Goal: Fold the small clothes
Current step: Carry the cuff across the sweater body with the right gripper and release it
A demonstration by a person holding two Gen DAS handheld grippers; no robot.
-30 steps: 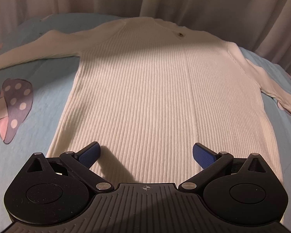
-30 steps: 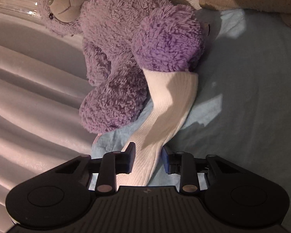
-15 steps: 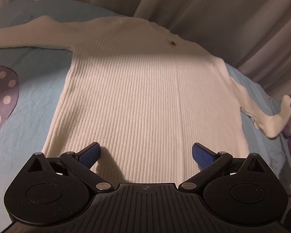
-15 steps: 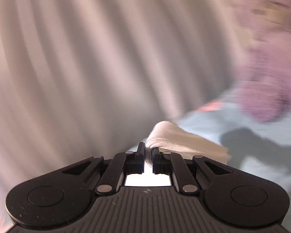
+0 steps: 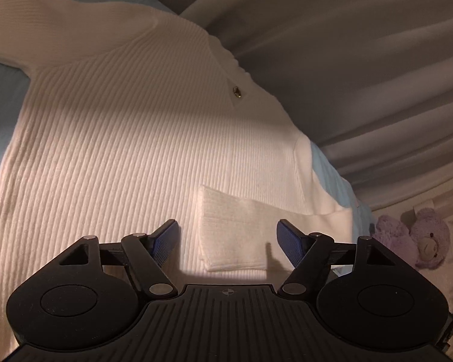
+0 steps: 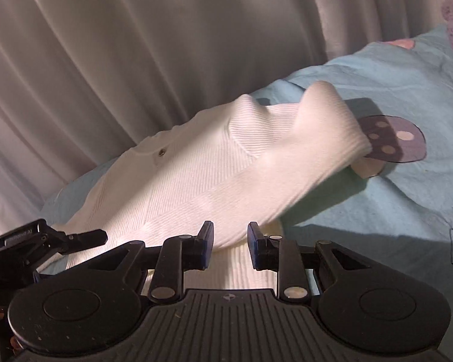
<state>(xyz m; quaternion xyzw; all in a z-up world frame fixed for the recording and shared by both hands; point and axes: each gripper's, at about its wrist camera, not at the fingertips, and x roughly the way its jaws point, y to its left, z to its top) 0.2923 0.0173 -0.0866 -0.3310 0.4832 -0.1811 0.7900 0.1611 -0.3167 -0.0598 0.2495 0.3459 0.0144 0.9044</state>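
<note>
Left gripper (image 5: 228,235): jaws spread wide, blue pads (image 5: 288,239) well apart, holding nothing. It hovers low over the white ribbed sweater (image 5: 120,150). The folded-in sleeve cuff (image 5: 226,235) lies between the pads; whether either pad touches it, cannot tell.

Right gripper (image 6: 230,246): jaws partly apart, not closed. White sleeve fabric (image 6: 287,163) runs through the gap between the two fingers; no clear pinch, a sliver of space shows on each side of the cloth. Grip or loose contact: cannot tell for certain, reads as released.

Sweater lies front-up on the light blue bedsheet (image 6: 392,199), collar toward the grey curtain (image 6: 136,45) along the bed's far edge, small brass button (image 5: 237,92) near the neck. One sleeve is folded across the body, cuff resting on the lower chest. A mushroom print (image 6: 392,141) on the sheet sits just beyond the raised sleeve. Purple teddy bear (image 5: 419,241) at the bed's right edge, well apart from the sweater.
</note>
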